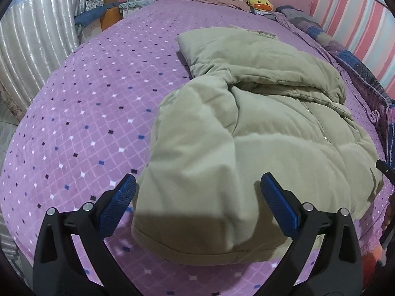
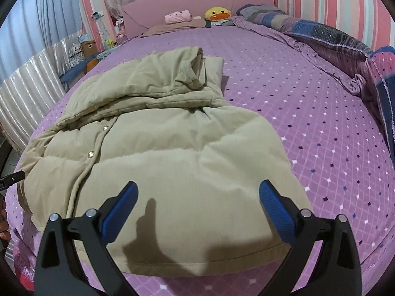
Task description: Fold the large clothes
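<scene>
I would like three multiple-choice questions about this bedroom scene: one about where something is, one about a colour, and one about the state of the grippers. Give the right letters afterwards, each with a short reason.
1. Where does the yellow duck toy sit?
A. At the far end of the bed, by the headboard
B. On top of the jacket
C. On the floor

2. What colour is the padded jacket?
A. Dark blue
B. Pale khaki-green
C. Red

3. What is the state of both grippers?
A. Both shut on the jacket
B. One open, one shut
C. Both open, holding nothing

Answers:
1. A: the duck toy lies at the headboard, far beyond the jacket.
2. B: the jacket is pale khaki-green on the purple bed cover.
3. C: the left gripper and the right gripper each show wide-apart fingers above the hem, with no cloth pinched.
</scene>
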`<state>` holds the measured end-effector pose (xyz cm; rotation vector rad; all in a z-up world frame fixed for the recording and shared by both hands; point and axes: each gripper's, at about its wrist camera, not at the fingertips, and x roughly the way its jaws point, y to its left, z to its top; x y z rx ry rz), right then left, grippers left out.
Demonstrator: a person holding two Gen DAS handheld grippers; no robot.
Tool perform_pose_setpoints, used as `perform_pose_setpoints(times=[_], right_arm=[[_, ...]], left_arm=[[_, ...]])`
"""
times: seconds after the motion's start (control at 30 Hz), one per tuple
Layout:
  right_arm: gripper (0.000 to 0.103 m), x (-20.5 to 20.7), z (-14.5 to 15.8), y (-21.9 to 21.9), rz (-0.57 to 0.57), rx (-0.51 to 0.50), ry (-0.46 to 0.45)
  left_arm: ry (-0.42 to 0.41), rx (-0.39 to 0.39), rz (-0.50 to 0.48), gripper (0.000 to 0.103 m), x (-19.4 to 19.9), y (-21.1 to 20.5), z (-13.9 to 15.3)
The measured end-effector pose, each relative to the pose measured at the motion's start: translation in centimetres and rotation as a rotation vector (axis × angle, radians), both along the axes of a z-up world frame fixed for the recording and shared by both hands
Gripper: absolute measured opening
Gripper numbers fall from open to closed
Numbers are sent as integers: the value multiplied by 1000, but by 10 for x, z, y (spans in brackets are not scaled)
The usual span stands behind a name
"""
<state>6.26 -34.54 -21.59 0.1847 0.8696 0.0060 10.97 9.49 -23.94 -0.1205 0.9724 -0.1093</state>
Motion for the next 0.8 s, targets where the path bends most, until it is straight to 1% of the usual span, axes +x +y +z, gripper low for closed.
perform_pose_setpoints(times=[0.23, 0.33, 0.4, 0.47, 0.57, 0.6, 0.67, 0.73, 0.8], right_arm=[[98, 6, 6, -4, -11, 3, -16], [98, 8, 4, -4, -11, 19, 3], [98, 9, 4, -3, -9, 24, 9], [98, 10, 5, 0, -2, 20, 10], [98, 10, 7, 4, 9, -4, 5], [98, 10, 8, 5, 12, -10, 3], [98, 10, 9, 6, 15, -19, 1], [98, 10, 10, 4, 12, -25, -2], [98, 10, 8, 0, 2, -31, -1]], left_arm=[[-36, -19, 6, 100, 0, 23, 1], [-12, -13, 1, 100, 3, 30, -11], [15, -37, -29, 100, 5, 31, -22], [34, -54, -55, 100, 6, 29, -30], [49, -56, -74, 98, 7, 23, -42], [62, -81, -84, 91, 8, 22, -47], [93, -142, -91, 84, 12, 21, -54], [102, -138, -77, 82, 13, 17, -57], [102, -138, -76, 69, 11, 13, -57]])
